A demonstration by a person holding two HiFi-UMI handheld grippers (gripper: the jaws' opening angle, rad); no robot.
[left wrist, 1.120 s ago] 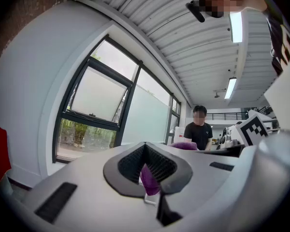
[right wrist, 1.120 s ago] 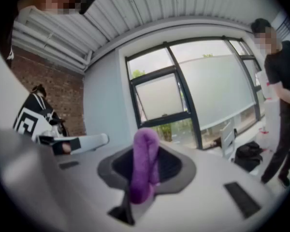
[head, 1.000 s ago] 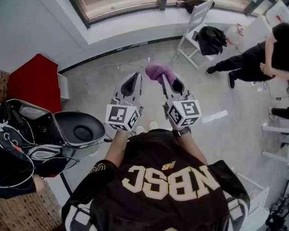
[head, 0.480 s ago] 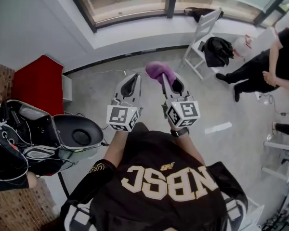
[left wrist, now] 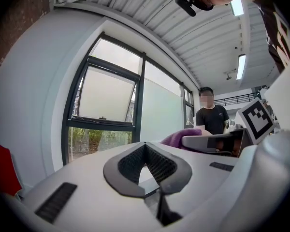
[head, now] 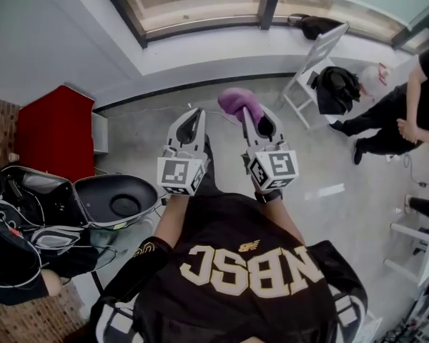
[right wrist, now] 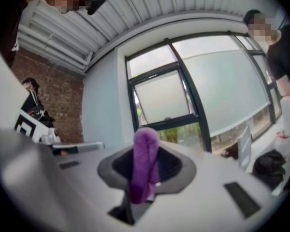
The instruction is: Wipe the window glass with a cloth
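Observation:
A purple cloth (right wrist: 144, 163) is pinched between the jaws of my right gripper (right wrist: 146, 170); in the head view the cloth (head: 236, 103) bunches at the tip of the right gripper (head: 252, 120). My left gripper (left wrist: 146, 166) is shut with nothing in it and sits beside the right one, as the head view shows the left gripper (head: 193, 121). The dark-framed window glass (left wrist: 106, 95) stands ahead of both grippers, some way off; the same window glass (right wrist: 164, 100) fills the right gripper view. The purple cloth (left wrist: 180, 138) also shows at the right of the left gripper view.
A red cabinet (head: 53, 131) stands left by the wall. A black bag and open case (head: 71, 206) lie at lower left. A white folding chair (head: 316, 63) with a black bag stands at the right. A person (left wrist: 211, 120) in black stands to the right.
The window has grown larger and closer in all views. Both grippers kept their hold and spacing. The purple cloth no longer shows between the left gripper's jaws.

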